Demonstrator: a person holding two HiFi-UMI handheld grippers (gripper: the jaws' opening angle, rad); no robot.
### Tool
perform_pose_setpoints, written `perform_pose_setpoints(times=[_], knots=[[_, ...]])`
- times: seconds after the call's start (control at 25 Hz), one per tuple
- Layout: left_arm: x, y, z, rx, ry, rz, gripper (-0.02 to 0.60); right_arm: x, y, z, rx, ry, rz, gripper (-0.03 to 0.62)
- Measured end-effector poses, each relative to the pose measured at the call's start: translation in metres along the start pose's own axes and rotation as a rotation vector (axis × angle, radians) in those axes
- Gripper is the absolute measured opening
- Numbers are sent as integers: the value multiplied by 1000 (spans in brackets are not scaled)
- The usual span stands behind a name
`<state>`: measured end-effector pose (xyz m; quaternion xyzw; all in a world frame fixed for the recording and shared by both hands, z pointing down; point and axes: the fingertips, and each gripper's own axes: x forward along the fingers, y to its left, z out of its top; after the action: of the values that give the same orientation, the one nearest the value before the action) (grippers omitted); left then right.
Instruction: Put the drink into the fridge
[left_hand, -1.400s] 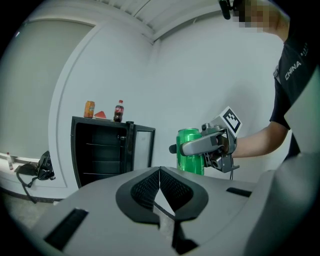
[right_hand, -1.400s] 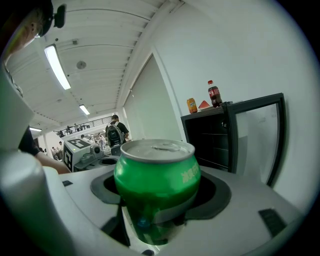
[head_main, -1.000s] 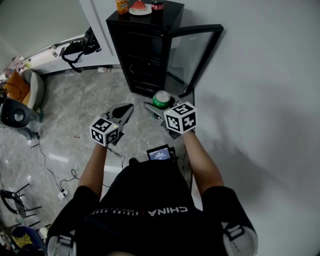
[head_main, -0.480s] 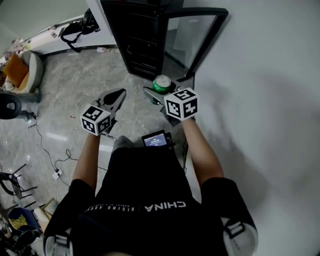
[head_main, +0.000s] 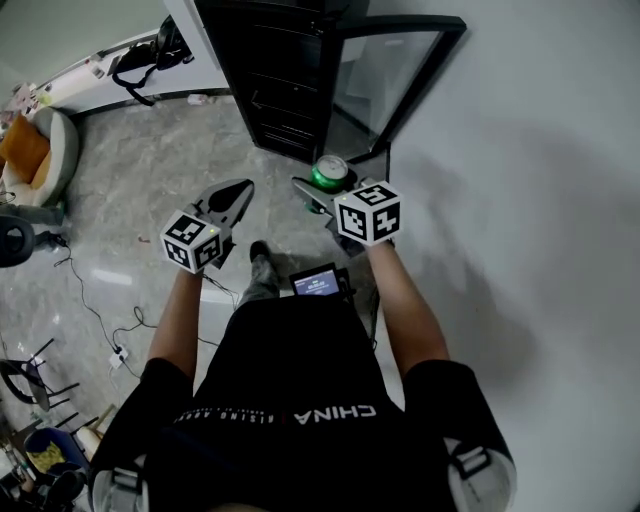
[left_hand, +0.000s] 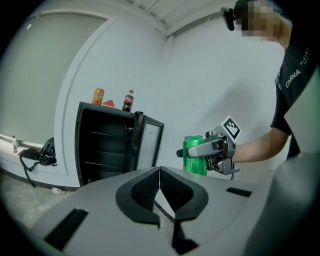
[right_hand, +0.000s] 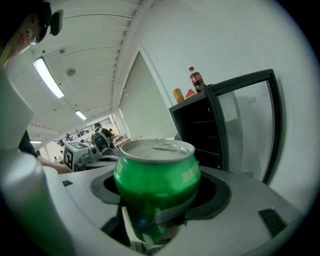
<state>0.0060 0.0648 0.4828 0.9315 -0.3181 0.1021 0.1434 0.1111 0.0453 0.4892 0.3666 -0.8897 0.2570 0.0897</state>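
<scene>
The task is at its carrying stage. The green aluminium drink can (head_main: 328, 172) is not yet in the fridge. It stands upright between the jaws of the right gripper (head_main: 322, 192), which are clenched on its lower body, with the silver top and pull tab clear above the pads. It is held in the air in front of the person, over the grey marbled floor (head_main: 150, 180).

The left gripper (head_main: 238, 192) hangs beside it, a little apart. Its jaws are pressed together with nothing between them, so it carries no load.

The black upright fridge (head_main: 285, 90) is ahead of both grippers, against the white wall. Its glass-paned door (head_main: 385, 75) already stands swung wide to the right, so opening it is not left to do. Dark wire shelves (left_hand: 105, 145) show inside, though the interior is too dim to say for sure whether they are bare. An orange bottle (left_hand: 98, 96) and a dark cola bottle (left_hand: 128, 100) stand on its top.

What is left, as I judge it, is to close the gap to the opening, set the can on a shelf, let go, and perhaps shut the door.
</scene>
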Motion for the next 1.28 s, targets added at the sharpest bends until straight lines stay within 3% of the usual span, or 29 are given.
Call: perform_pose_setpoints(times=[0.28, 0.48, 0.72, 0.92, 1.28], knots=[[5, 67, 13, -20, -1, -72, 12, 55, -7, 33, 2, -8, -62, 339], [3, 119, 34, -67, -69, -121, 12, 98, -12, 55, 30, -29, -96, 339], [0, 166, 34, -44, -20, -166, 12, 135, -9, 65, 45, -39, -149, 339], [7, 182, 29, -53, 2, -202, 12, 148, -13, 59, 76, -31, -180, 339], [33, 204, 24, -76, 8, -143, 12, 176, -43, 71, 81, -4, -165, 339]])
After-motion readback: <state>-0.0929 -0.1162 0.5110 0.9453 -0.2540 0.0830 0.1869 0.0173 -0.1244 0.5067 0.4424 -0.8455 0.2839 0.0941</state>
